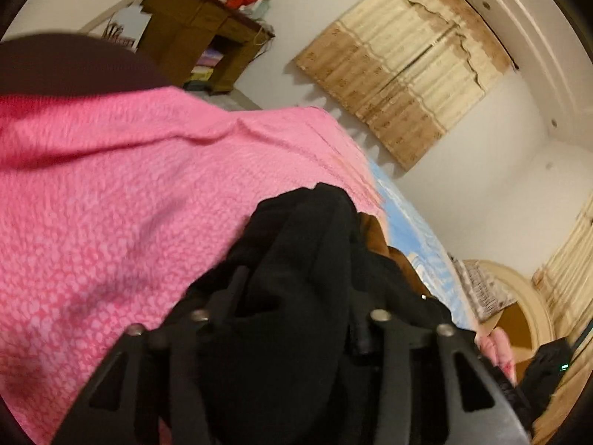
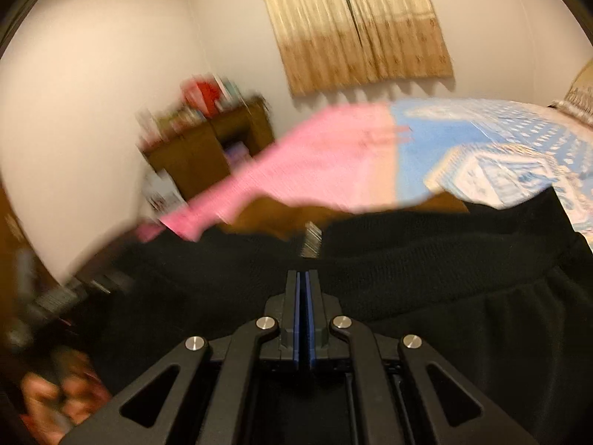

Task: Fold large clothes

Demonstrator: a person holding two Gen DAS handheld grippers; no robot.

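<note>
- left gripper (image 1: 296, 296) is buried in the black garment (image 1: 296, 244), looks clamped on it, lifting an edge over the pink blanket (image 1: 111, 185)
- right gripper (image 2: 304, 278) pinches the same garment's near edge, probably keeping it taut over the bed (image 2: 481, 141)

Dim, warm indoor light; heavy fisheye warp and motion blur.

Both views sit inside a dark circular vignette, with walls and curtain (image 2: 355, 26) bowing toward the rim. The right wrist view is smeared across its middle and left: the pink cloth (image 2: 307, 163) and wooden cabinet (image 2: 207, 141) streak sideways, while the lower centre stays sharp. The left wrist view is crisper; its curtain (image 1: 404, 74) throws a scalloped shadow on the white wall below. The black garment (image 1: 296, 296) swallows all detail.
</note>
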